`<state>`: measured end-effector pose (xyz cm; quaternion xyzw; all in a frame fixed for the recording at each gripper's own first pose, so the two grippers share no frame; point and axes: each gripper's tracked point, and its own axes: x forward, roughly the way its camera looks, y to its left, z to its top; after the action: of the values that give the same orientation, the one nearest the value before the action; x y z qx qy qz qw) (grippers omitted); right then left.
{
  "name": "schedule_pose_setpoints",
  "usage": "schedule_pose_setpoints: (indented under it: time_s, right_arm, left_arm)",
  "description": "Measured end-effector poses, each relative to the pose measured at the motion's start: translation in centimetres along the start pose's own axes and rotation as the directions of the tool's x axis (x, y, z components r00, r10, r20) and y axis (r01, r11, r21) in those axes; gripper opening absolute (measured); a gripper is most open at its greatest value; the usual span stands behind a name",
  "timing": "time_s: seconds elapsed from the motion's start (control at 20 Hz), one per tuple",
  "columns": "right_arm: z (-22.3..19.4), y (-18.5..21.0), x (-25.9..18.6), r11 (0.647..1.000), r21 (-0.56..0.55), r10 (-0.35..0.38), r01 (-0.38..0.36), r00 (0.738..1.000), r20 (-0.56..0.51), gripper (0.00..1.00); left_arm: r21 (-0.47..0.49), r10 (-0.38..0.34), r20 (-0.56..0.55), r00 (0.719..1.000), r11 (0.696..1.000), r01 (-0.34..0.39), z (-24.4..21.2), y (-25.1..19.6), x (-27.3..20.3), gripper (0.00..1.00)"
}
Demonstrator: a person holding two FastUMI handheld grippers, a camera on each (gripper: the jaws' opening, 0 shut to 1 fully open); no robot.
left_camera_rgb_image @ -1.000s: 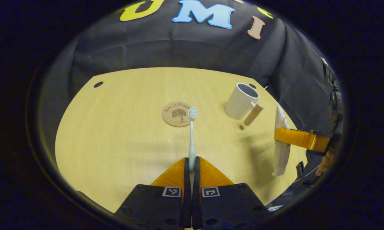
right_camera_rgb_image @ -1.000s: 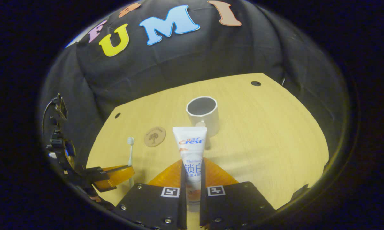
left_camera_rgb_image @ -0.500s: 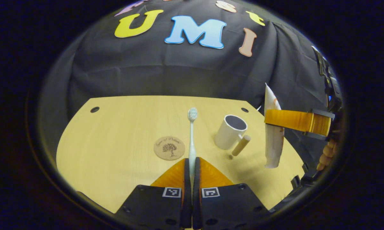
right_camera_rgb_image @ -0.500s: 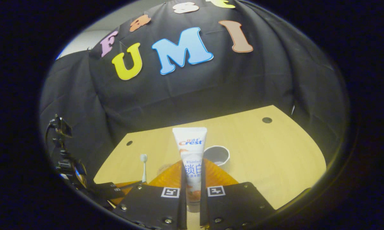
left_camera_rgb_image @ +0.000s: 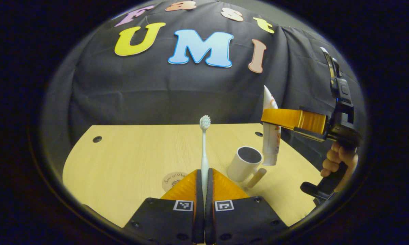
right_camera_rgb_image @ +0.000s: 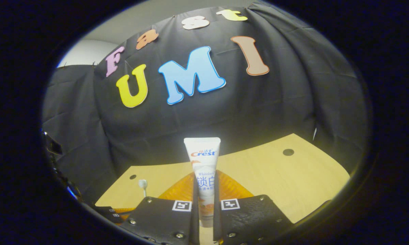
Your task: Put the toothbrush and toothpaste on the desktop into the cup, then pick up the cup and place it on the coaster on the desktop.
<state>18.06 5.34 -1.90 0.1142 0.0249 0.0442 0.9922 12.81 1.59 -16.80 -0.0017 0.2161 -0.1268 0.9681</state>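
Above the wooden desktop [left_camera_rgb_image: 129, 153], I hold my left gripper [left_camera_rgb_image: 204, 177] clamped on the toothbrush [left_camera_rgb_image: 204, 143], bristles pointing to 12 o'clock. At 3 o'clock in the left gripper view, my right gripper [left_camera_rgb_image: 276, 117] pinches the toothpaste [left_camera_rgb_image: 271, 143], cap down just beside the white cup [left_camera_rgb_image: 243, 165]; the right gripper view shows both fingers pressed on the tube [right_camera_rgb_image: 204, 170]. The coaster [left_camera_rgb_image: 172, 178] lies at the cup's 9 o'clock, partly hidden.

I see the coaster [left_camera_rgb_image: 172, 177] partly hidden behind my left fingers [left_camera_rgb_image: 195, 183]. The toothpaste [right_camera_rgb_image: 203, 177] cap end is hidden between my right fingers [right_camera_rgb_image: 193, 190].
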Motion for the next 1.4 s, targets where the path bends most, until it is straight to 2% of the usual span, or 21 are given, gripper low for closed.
schedule_pose_setpoints:
  time_s: [0.2, 0.4, 0.6, 0.8, 1.05, 1.4]
  right_arm:
    - [0.6, -2.0, 3.1, 0.999, -0.029, -0.042, 0.044, 0.997, 0.059, 0.17]
    - [-0.6, -2.9, 5.2, 0.997, -0.038, -0.067, 0.069, 0.996, 0.051, 0.16]
    - [-3.9, -3.6, 6.7, 0.993, -0.084, -0.089, 0.086, 0.996, -0.030, 0.17]
    - [-5.9, -4.2, 6.3, 0.985, -0.143, -0.117, 0.101, 0.987, -0.106, 0.23]
    - [-9.8, -4.5, 5.2, 0.976, -0.201, -0.131, 0.080, 0.958, -0.255, 0.26]
    - [-9.7, -4.4, 3.9, 0.966, -0.252, -0.123, 0.053, 0.954, -0.272, 0.32]
  left_arm:
    - [0.005, -0.029, 0.047, 0.998, 1.000, 0.029, 1.7, -0.4, 0.6, 0.09]
    - [0.005, -0.043, 0.086, 0.995, 0.999, 0.043, 2.9, -0.6, 1.0, 0.08]
    - [0.008, -0.036, 0.086, 0.996, 0.999, 0.036, 3.2, -0.1, 1.7, 0.09]
    - [0.007, -0.039, 0.086, 0.996, 0.999, 0.038, 3.2, -0.1, 2.2, 0.09]
    - [-0.051, -0.058, 0.093, 0.994, 0.997, 0.063, 3.3, -1.4, 3.5, 0.09]
    - [-0.089, -0.082, 0.136, 0.987, 0.992, 0.094, 4.3, -2.5, 4.8, 0.09]
